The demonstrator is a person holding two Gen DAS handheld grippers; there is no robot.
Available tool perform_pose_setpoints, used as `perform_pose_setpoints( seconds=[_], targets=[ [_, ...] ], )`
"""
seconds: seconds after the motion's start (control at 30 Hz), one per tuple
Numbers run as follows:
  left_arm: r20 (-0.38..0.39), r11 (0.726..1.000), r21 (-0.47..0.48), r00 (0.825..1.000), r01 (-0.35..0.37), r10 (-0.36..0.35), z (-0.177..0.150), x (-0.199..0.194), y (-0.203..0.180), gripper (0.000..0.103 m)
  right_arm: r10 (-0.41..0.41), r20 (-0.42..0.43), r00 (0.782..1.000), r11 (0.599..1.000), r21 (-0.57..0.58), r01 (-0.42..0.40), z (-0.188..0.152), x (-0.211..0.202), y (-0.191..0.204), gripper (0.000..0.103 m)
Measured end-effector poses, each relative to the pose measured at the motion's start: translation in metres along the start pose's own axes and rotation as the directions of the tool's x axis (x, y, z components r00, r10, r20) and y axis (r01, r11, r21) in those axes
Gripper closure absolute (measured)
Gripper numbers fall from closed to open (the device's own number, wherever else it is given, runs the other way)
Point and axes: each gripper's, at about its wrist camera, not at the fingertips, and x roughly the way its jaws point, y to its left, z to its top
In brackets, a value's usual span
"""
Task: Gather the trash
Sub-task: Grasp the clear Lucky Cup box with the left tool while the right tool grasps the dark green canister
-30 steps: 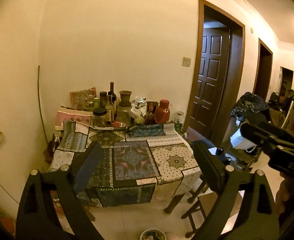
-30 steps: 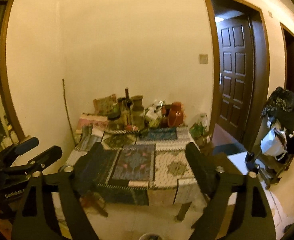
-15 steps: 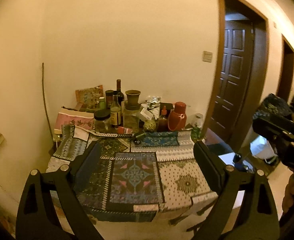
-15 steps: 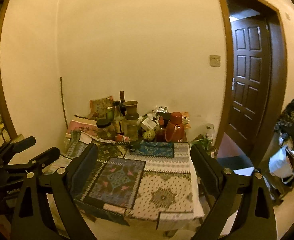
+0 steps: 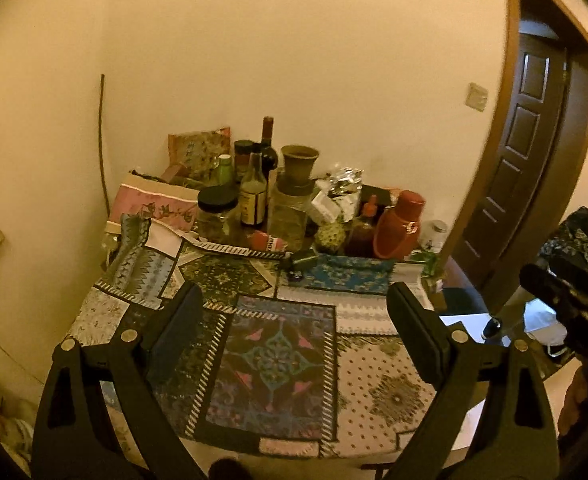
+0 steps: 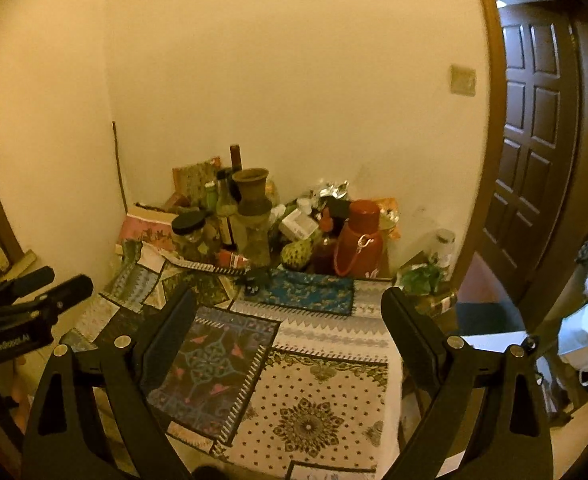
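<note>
A table under a patchwork cloth (image 5: 278, 360) (image 6: 317, 396) fills the lower middle of both views. Along its far edge lies loose rubbish: a crumpled silver foil wrapper (image 5: 343, 180) (image 6: 331, 192), a red and white packet (image 5: 268, 242) (image 6: 232, 259) and a small dark green wrapper (image 5: 303, 258) (image 6: 254, 277). My left gripper (image 5: 294, 300) hangs open over the near half of the cloth, nothing between its fingers. My right gripper (image 6: 288, 300) is open and empty too, above the table's right half. Each shows in the other's view, the right gripper (image 5: 565, 300) at the right edge, the left gripper (image 6: 34, 292) at the left.
Bottles, a black-lidded jar (image 5: 218, 212), a clay pot (image 5: 298, 162) and a red flask (image 5: 399, 226) (image 6: 359, 240) crowd the back by the wall. A dark wooden door (image 6: 533, 140) stands right. A white bag (image 6: 581, 336) and dark clutter sit at the far right.
Both grippers have come closer to the table, which now fills more of each view; the floor in front of it has dropped out of sight. Both stay open.
</note>
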Motion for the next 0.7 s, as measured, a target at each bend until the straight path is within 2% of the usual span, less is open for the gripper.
perform_pose_setpoints(
  seconds=[0.2, 0.4, 0.6, 0.7],
  targets=[
    [-0.046, 0.999, 0.037, 0.999, 0.027, -0.026, 0.024, 0.071, 0.028, 0.009, 0.014, -0.090, 0.996, 0.999, 0.051, -0.010, 0.012, 0.070, 0.009, 0.011],
    [-0.117, 0.998, 0.051, 0.992, 0.043, -0.037, 0.053, 0.158, 0.072, 0.009, 0.024, -0.202, 0.979, 0.989, 0.150, 0.007, 0.026, 0.167, 0.020, 0.011],
    [-0.199, 0.997, 0.070, 0.980, 0.021, -0.006, 0.053, 0.243, 0.105, 0.010, 0.071, -0.313, 0.947, 0.968, 0.251, 0.010, 0.020, 0.276, 0.025, 0.011],
    [-0.235, 0.997, 0.078, 0.972, 0.016, 0.003, 0.046, 0.277, 0.114, 0.010, 0.097, -0.370, 0.924, 0.953, 0.302, 0.021, 0.011, 0.329, 0.028, 0.011]
  ],
)
